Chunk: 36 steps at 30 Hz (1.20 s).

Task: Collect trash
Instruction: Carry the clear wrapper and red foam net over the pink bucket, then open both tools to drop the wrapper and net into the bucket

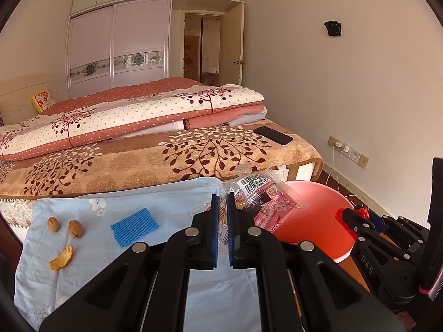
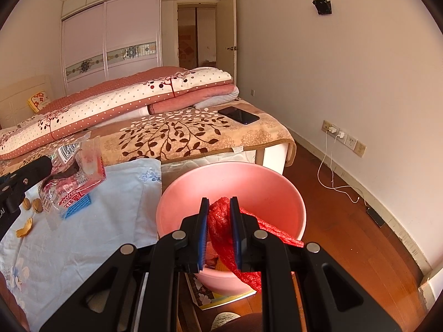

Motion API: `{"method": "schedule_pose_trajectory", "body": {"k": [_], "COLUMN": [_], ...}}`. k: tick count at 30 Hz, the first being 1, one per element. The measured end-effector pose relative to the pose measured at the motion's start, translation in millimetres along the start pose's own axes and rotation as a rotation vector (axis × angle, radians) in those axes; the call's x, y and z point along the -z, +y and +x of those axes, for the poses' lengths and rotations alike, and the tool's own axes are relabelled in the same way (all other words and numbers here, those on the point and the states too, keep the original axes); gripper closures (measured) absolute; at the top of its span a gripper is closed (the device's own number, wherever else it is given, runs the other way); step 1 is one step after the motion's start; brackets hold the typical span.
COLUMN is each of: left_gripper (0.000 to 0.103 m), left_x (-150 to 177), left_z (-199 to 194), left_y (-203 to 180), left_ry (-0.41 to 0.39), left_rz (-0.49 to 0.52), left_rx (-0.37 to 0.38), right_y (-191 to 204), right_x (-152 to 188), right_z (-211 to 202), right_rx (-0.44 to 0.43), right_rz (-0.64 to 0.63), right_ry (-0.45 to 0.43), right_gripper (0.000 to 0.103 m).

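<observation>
A: Right, the right gripper, lower centre, has its fingers clamped on the red net over the pink basin.

B: And the left gripper pinches the wrapper shut, beside the basin.

A: That net's tail drapes over the rim; let go now and it may slide out.

B: Left of the frame: walnuts, peel and blue foam on the cloth. Beyond, bed, phone, wardrobe.

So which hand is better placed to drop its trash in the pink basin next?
Right. Its tongs grip red foam netting directly above the pink basin; the left tongs hold a plastic wrapper beside it.
</observation>
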<state>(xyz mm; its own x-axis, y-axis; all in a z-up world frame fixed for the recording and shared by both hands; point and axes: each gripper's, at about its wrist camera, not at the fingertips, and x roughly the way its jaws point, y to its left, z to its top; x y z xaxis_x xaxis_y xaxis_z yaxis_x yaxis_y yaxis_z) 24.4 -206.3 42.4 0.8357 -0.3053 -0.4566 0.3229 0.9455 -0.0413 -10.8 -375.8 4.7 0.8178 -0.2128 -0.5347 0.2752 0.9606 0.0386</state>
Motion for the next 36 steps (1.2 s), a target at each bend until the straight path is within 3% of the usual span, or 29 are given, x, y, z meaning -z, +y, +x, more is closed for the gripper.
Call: {"method": "schedule_pose_trajectory", "body": {"k": [8, 16, 30, 32, 36], "left_gripper": [0.098, 0.098, 0.097, 0.086, 0.074], "left_x": [-3, 2, 16, 17, 19], "left_z": [33, 76, 115, 118, 118], "left_y": [-25, -43, -58, -57, -55], "left_ry": [0.039, 0.12, 0.204, 0.216, 0.227], "left_rz": [-0.012, -0.024, 0.013, 0.014, 0.007], "left_rx": [0.135, 0.171, 0.209, 0.216, 0.247], "right_y": [-40, -73, -67, -65, -59], "right_x": [-1, 4, 3, 3, 4], "right_z": [25, 50, 82, 83, 81], "right_rx": [-0.163, -0.247, -0.178, -0.161, -0.126], "right_rz": [0.131, 0.224, 0.161, 0.142, 0.105], "right_ry": [0.048, 0.079, 0.102, 0.102, 0.093], "right_gripper": [0.089, 0.089, 0.088, 0.085, 0.075]}}
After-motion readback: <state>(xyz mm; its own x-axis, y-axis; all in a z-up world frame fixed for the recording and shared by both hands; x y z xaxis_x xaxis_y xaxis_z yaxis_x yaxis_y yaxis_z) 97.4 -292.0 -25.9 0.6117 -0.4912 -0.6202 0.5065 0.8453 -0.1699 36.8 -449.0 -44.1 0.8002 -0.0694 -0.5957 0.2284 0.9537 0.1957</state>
